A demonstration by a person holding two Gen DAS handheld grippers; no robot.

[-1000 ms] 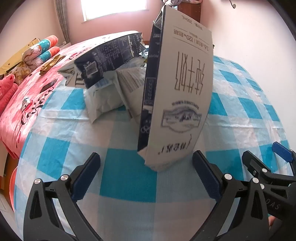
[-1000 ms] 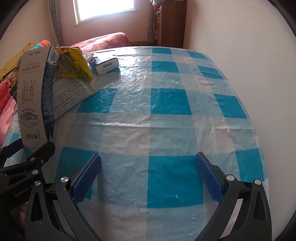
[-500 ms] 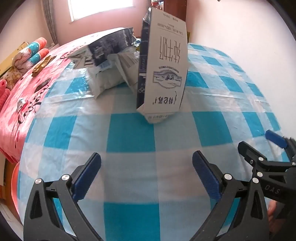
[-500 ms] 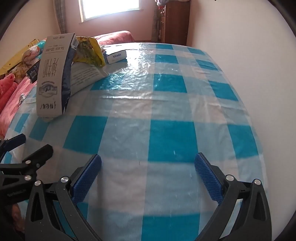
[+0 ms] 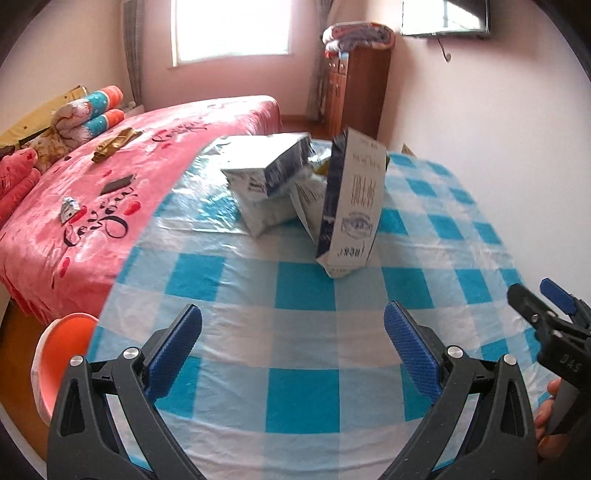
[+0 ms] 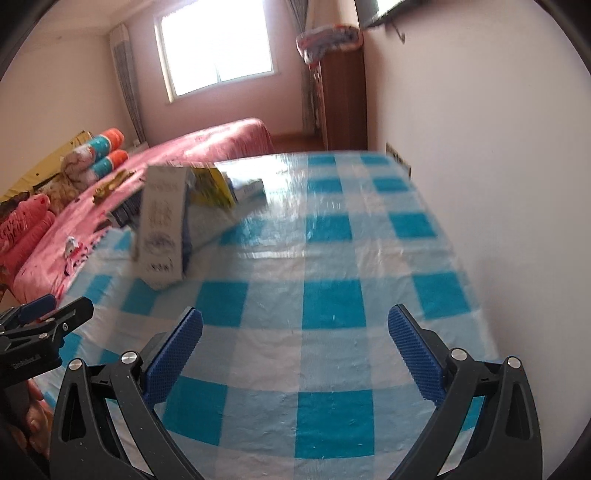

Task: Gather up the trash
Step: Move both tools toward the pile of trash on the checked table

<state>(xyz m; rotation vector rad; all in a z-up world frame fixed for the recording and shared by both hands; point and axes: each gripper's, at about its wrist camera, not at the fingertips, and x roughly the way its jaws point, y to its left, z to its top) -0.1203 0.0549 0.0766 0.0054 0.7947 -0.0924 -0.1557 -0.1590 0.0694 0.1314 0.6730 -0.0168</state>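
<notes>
Trash (image 5: 295, 192) lies heaped at the far left part of a table covered in a blue-and-white checked plastic cloth (image 5: 306, 391): crumpled white-and-navy bags, a yellow wrapper (image 6: 212, 186), and a milk carton (image 5: 351, 206) standing upside down, tilted against the heap. Left gripper (image 5: 293, 347) hovers over the near part of the cloth, jaws spread wide and empty, well apart from the carton. Right gripper (image 6: 295, 349) is likewise held apart, holding nothing, above bare cloth near a white wall (image 6: 498, 147). Beside the table stands a bed with a pink printed cover (image 5: 110, 192); beyond it, a bright window (image 5: 231, 27) and a wooden cabinet (image 5: 360, 92) topped with folded bedding. An orange stool (image 5: 62, 347) sits at the table's left edge.
</notes>
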